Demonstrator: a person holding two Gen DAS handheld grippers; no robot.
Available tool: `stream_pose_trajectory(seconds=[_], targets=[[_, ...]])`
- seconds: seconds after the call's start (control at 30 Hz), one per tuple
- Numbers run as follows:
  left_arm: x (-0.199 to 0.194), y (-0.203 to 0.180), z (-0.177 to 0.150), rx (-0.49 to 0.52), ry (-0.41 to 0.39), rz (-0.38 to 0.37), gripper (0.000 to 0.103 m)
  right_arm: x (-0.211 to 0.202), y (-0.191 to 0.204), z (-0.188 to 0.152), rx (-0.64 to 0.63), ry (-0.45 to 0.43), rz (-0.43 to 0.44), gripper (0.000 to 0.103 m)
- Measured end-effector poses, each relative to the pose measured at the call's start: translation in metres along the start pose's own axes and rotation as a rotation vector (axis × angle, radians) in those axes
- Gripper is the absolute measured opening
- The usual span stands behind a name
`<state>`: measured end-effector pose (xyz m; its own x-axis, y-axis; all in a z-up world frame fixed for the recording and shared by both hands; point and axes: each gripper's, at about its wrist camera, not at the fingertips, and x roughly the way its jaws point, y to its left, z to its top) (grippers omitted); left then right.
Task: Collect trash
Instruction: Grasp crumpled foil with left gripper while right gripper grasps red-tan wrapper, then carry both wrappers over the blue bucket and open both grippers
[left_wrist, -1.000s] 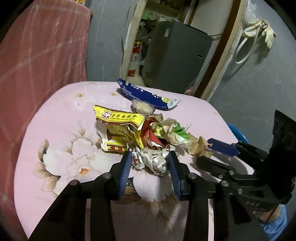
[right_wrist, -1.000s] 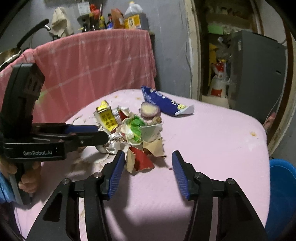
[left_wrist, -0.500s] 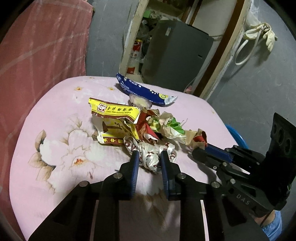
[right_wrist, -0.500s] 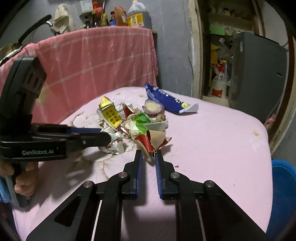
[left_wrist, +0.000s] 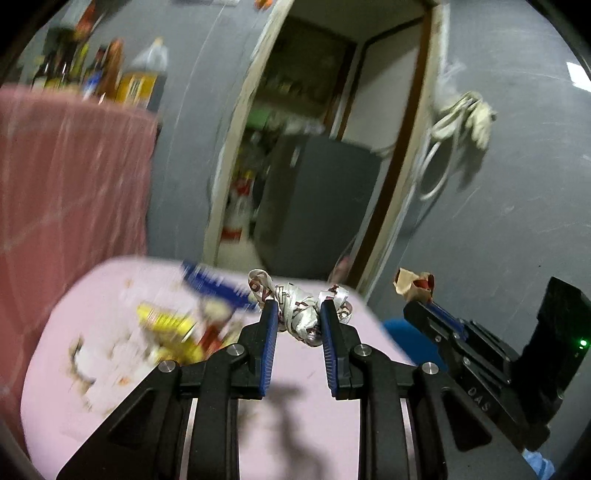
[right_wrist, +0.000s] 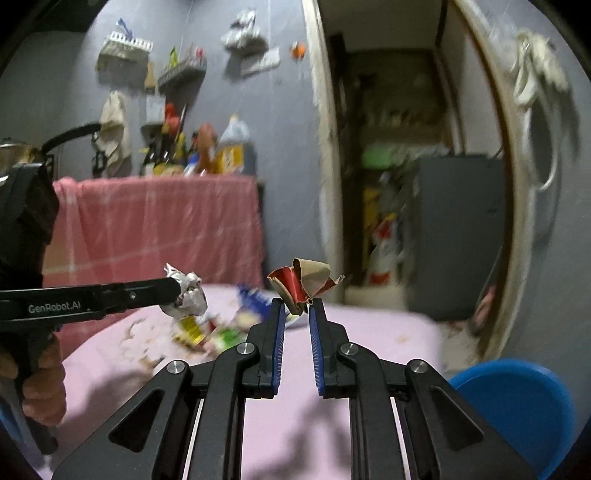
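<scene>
Both claws are clamped on trash and held up above the table (right_wrist: 388, 332). My left gripper (left_wrist: 295, 314) pinches a crumpled silver wrapper (left_wrist: 299, 310) with brown print I can't read; my right gripper (right_wrist: 297, 308) pinches a red-and-tan scrap (right_wrist: 303, 282) by its lower end. What matters for the drop is the blue bin (right_wrist: 517, 402), low on my right beside the table edge. My right claw is nearer it, the left one further off across the table. More wrappers (right_wrist: 207, 330) lie blurred on the pink cloth. On the left gripper's body I read "GenRobot.AI"; on the right one's, "DAS".
</scene>
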<state>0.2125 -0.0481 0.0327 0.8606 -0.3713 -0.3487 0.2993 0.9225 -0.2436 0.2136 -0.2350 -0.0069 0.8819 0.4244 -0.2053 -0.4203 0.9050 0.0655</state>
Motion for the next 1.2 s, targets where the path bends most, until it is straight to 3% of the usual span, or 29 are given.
stream_pose_trajectory(seconds=[0.2, 0.4, 0.8, 1.03, 1.1, 1.2], targets=[[0.013, -0.055, 0.009, 0.067, -0.123, -0.064, 0.019, -0.039, -0.023, 0.022, -0.030, -0.127, -0.123, 0.011], [0.046, -0.089, 0.011, 0.117, -0.119, -0.135, 0.020, -0.065, -0.065, 0.023, -0.004, -0.164, -0.258, 0.012], [0.132, -0.135, -0.006, 0.066, 0.083, -0.255, 0.020, -0.071, -0.144, -0.010, 0.172, -0.050, -0.409, 0.015], [0.182, -0.148, -0.024, 0.036, 0.261, -0.275, 0.020, -0.063, -0.172, -0.032, 0.273, 0.067, -0.427, 0.016], [0.195, -0.148, -0.029, 0.027, 0.306, -0.268, 0.020, -0.062, -0.178, -0.038, 0.300, 0.087, -0.430, 0.024], [0.210, -0.144, -0.035, 0.004, 0.352, -0.268, 0.023, -0.061, -0.188, -0.042, 0.338, 0.109, -0.428, 0.026]])
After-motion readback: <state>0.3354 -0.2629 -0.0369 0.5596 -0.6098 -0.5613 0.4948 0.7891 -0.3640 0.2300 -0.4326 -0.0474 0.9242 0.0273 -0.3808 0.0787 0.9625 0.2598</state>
